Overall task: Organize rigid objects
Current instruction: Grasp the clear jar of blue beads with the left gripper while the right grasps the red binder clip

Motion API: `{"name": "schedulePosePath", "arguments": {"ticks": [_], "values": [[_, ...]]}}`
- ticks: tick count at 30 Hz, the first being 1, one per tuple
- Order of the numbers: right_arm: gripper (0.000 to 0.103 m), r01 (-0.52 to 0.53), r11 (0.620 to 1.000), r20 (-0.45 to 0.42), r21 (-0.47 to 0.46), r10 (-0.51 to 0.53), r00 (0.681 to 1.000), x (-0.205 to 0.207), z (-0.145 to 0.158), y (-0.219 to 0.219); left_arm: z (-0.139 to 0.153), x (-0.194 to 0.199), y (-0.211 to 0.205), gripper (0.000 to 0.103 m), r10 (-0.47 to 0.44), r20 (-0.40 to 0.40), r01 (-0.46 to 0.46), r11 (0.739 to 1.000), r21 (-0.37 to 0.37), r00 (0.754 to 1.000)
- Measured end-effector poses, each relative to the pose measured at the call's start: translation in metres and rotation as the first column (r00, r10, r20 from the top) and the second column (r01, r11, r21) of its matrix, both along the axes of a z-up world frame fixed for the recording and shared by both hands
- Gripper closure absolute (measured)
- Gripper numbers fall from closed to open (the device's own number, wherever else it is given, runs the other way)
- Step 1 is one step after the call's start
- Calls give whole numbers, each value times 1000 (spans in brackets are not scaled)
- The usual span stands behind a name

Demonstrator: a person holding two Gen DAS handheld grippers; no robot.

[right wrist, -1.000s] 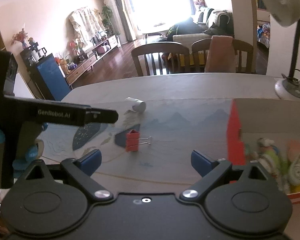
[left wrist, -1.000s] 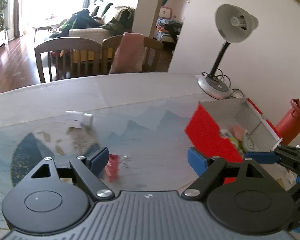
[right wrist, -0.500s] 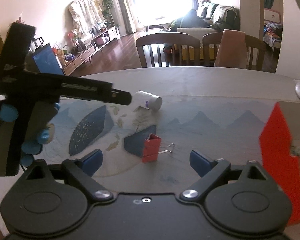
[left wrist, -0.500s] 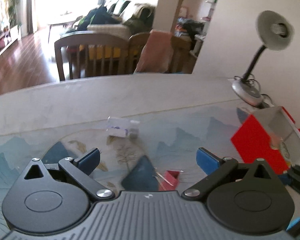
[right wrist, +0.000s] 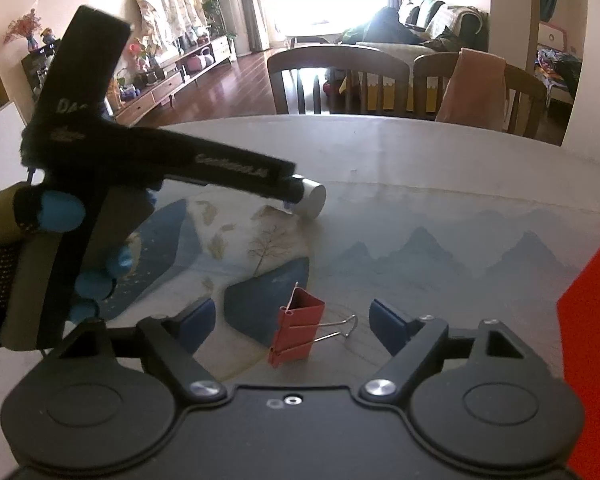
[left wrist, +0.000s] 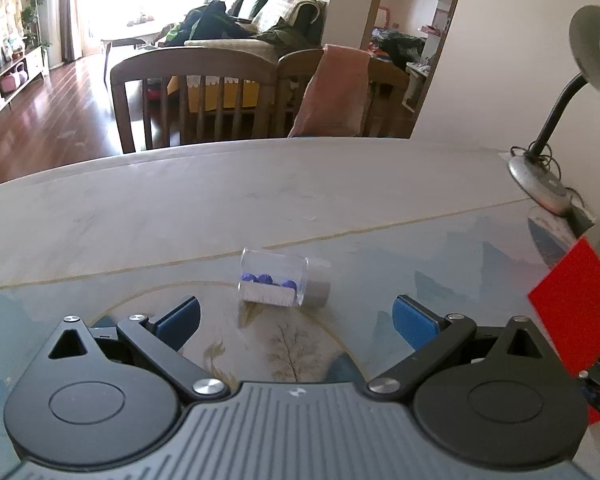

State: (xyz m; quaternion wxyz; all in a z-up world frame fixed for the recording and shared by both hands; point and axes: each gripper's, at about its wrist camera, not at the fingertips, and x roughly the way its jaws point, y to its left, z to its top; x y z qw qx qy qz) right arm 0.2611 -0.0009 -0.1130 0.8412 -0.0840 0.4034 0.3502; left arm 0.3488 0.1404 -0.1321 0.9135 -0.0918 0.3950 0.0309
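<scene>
A clear cylinder jar (left wrist: 278,282) with blue beads and a grey cap lies on its side on the table mat. My left gripper (left wrist: 296,316) hovers just short of it, jaws wide open and empty. In the right wrist view a red binder clip (right wrist: 296,330) stands on the mat between the blue pads of my right gripper (right wrist: 290,324). Its jaws are closing, and the pads stand apart from the clip. The jar's cap (right wrist: 310,202) shows further back, partly hidden by the left gripper's body (right wrist: 140,160). A gloved hand (right wrist: 4,248) holds that tool.
A red box (left wrist: 576,304) with an open top stands at the right, its red side (right wrist: 592,344) close to my right gripper. A desk lamp (left wrist: 548,176) sits at the back right. Wooden chairs (left wrist: 196,96) line the table's far edge.
Both grippers have moved left and lower over the table. The jar has come near my left gripper's opening, and the jaws have widened. The red clip now stands between my right gripper's narrowing fingers.
</scene>
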Motion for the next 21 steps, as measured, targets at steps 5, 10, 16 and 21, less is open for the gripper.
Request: {"name": "schedulePosePath", "arguments": {"ticks": [5, 10, 16, 21], "values": [[27, -6, 1000, -1, -18, 5, 1000, 6, -11, 7, -16, 18, 0, 0, -4, 2, 4, 1000, 23, 1000], [29, -18, 1000, 1, -24, 18, 1000, 13, -19, 11, -29, 28, -2, 0, 9, -1, -8, 999, 38, 1000], [43, -33, 999, -5, -10, 33, 999, 20, -25, 16, -37, 31, -1, 0, 29, 11, -30, 998, 50, 1000], [52, -44, 999, -6, -1, 44, 999, 21, -31, 20, -41, 34, 0, 0, 36, 20, -37, 998, 56, 999]]}}
